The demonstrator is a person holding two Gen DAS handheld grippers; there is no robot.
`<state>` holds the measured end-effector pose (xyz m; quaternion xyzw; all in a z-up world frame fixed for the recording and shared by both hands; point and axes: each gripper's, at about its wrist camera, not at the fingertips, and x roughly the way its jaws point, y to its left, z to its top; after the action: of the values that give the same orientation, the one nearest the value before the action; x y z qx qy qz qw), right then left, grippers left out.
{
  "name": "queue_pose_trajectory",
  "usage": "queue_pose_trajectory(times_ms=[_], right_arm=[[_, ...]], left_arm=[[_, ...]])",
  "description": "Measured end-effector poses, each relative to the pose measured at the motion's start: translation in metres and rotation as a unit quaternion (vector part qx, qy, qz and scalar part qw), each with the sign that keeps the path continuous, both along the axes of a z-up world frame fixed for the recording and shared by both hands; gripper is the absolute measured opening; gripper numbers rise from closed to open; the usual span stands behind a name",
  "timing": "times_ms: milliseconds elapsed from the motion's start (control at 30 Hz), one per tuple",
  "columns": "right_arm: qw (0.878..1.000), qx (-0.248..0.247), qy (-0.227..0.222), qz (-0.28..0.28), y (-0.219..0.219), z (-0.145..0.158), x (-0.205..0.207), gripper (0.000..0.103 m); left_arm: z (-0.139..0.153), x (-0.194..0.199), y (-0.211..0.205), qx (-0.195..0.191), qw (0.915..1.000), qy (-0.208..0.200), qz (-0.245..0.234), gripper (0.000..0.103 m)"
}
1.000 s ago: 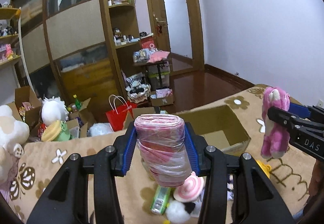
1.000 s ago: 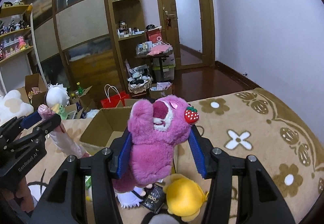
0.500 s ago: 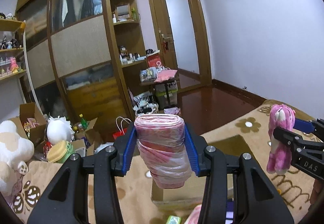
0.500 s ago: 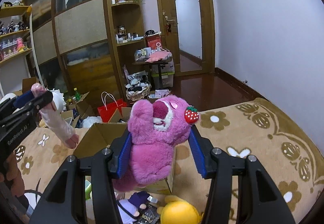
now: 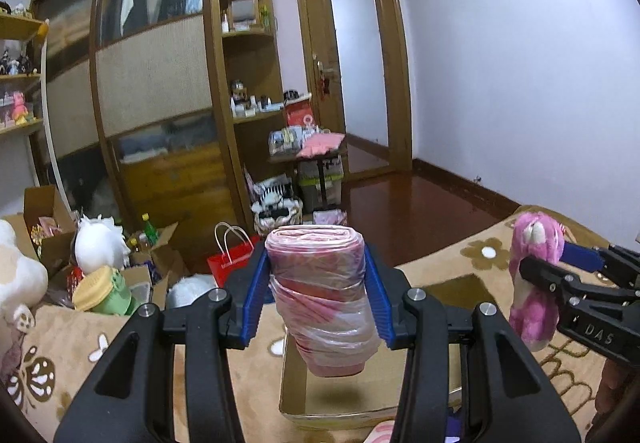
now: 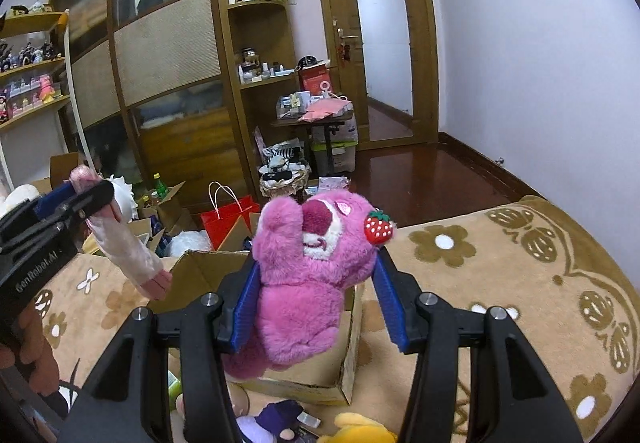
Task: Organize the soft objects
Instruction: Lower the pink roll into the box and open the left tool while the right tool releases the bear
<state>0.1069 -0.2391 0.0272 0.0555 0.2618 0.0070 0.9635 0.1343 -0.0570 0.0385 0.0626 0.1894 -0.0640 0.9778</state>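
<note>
My left gripper [image 5: 316, 295] is shut on a pink roll wrapped in clear plastic [image 5: 320, 291] and holds it in the air above an open cardboard box [image 5: 292, 395] on the patterned bed cover. My right gripper [image 6: 316, 295] is shut on a pink plush bear [image 6: 308, 275] with a strawberry on its ear, held above the same box [image 6: 348, 375]. In the left wrist view the bear [image 5: 536, 275] hangs at the right. In the right wrist view the roll [image 6: 124, 247] hangs at the left.
Small plush toys lie on the cover in front of the box: a purple one [image 6: 276, 419] and a yellow one [image 6: 360, 429]. Beyond the bed are a red bag [image 5: 228, 263], open boxes with toys [image 5: 100, 283], a wardrobe and a door.
Both grippers have risen and moved forward with their loads. The box now lies below and close in front of both, and the toys on the cover have dropped to the frame bottom.
</note>
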Motion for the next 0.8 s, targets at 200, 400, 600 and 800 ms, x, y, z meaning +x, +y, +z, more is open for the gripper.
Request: queue_pose_trajectory(times_ms=[200,400,600,800], right_arm=[[1.000,0.008,0.002,0.011,0.000,-0.009,0.013,0.056],[0.999,0.018,0.011,0.031,-0.001,-0.021,0.024,0.056],[0.998,0.028,0.030,0.038,-0.002,-0.036,0.034,0.056],[0.998,0.013,0.050,0.037,0.001,-0.048,0.035,0.057]], left_arm=[[-0.024,0.015,-0.002,-0.002,0.9995,0.031,0.002,0.044],[-0.040,0.024,-0.007,0.007,0.9984,0.055,-0.002,0.044],[-0.057,0.029,-0.014,0.021,0.9966,0.080,-0.008,0.045],[-0.071,0.034,-0.017,0.031,0.9938,0.107,-0.011,0.045]])
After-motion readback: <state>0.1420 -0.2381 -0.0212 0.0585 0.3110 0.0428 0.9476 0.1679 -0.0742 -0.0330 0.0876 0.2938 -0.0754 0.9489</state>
